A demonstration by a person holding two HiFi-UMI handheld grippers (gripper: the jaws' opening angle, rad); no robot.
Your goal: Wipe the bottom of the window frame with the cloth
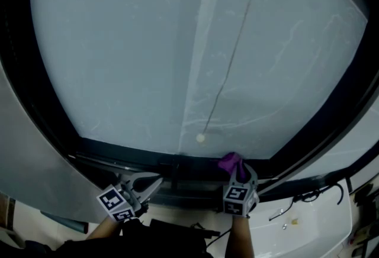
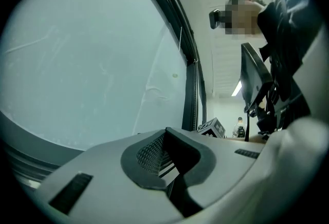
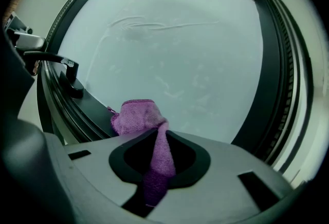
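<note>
A big window with milky glass fills the head view. A dark window frame runs along its bottom edge, close to the person.

The right gripper is at the bottom frame, a bit right of the middle. Its two jaws pinch tight on a purple cloth. In the right gripper view, the right gripper has a thin strip of the cloth squeezed between its jaws. The fluffy bunched end sticks out past the tips, right where the dark frame meets the glass. I cannot tell if the cloth is pressing on the frame.

The left gripper is to the left, near the same bottom frame and apart from the cloth. In its own view the left gripper has its jaws closed together with nothing between them.

A thin cord with a small bead hangs in front of the glass, just above the cloth
</note>
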